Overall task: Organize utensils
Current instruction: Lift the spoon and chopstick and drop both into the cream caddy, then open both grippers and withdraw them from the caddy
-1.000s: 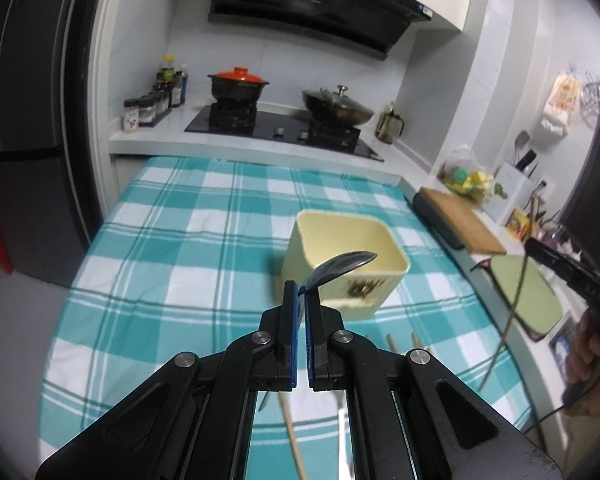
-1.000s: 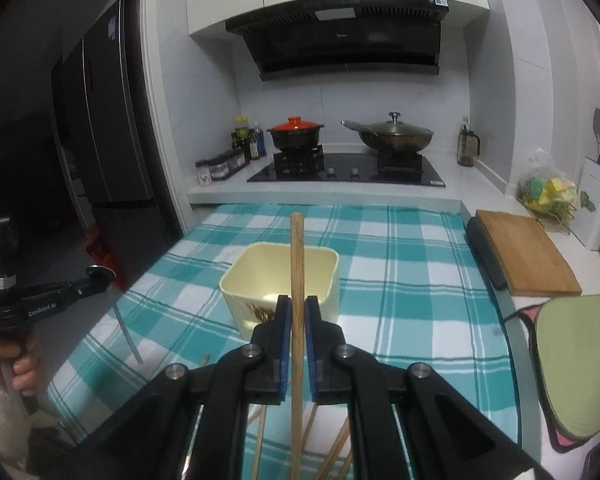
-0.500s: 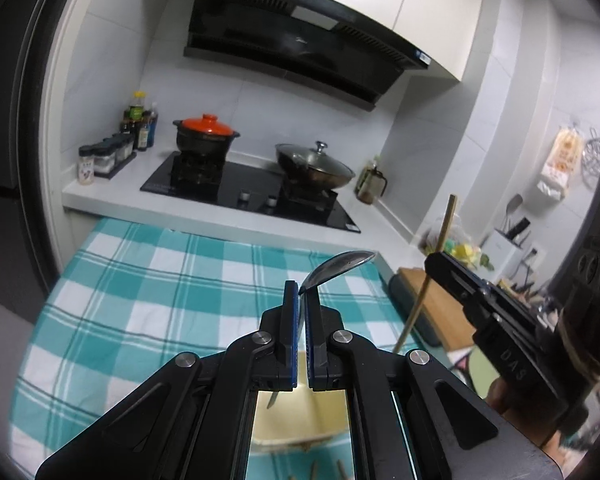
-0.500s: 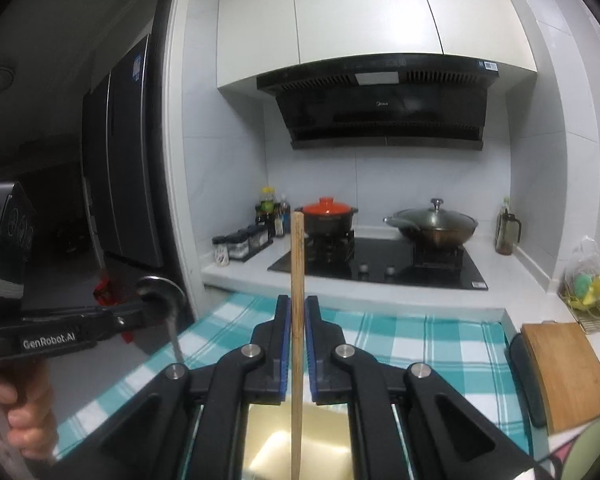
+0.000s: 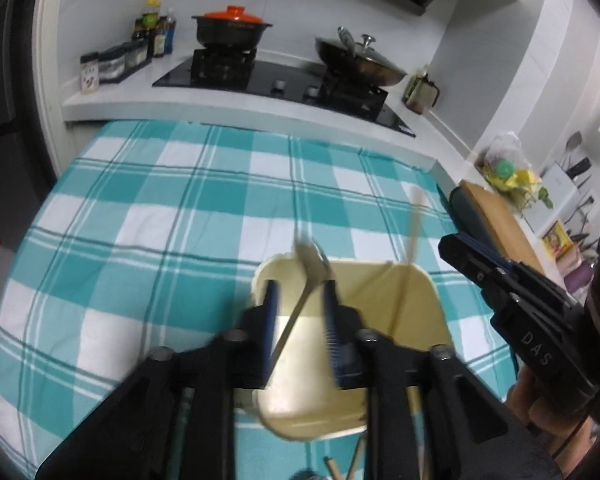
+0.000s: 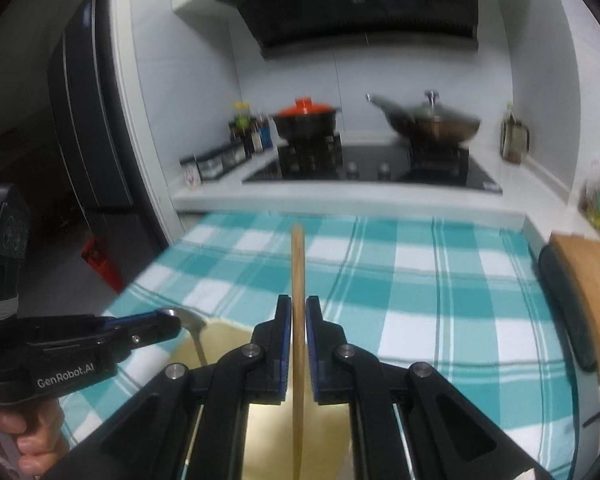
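Observation:
A cream container (image 5: 424, 280) stands on the teal checked cloth (image 5: 160, 240). My left gripper (image 5: 300, 292) hangs over its left rim, jaws opening. The metal spoon (image 5: 310, 268) is loose and tilted between them, handle down into the container. My right gripper (image 6: 298, 308) is above the container (image 6: 220, 340) with its jaws opening a little. The wooden chopstick (image 6: 298, 272) stands upright between the pads with thin gaps on both sides. In the left wrist view the chopstick (image 5: 414, 220) sits just off the right gripper (image 5: 448, 242), its lower end inside the container.
Loose chopsticks (image 5: 332, 468) lie on the cloth in front of the container. A wooden cutting board (image 6: 592, 280) sits at the right edge. Behind the table are the hob with an orange-lidded pot (image 5: 230, 28) and a wok (image 5: 360, 60), and a dark fridge (image 6: 88, 140) on the left.
Both grippers came forward and down over the container. The left jaws opened and the spoon slipped loose. The chopstick sank slightly between the right pads.

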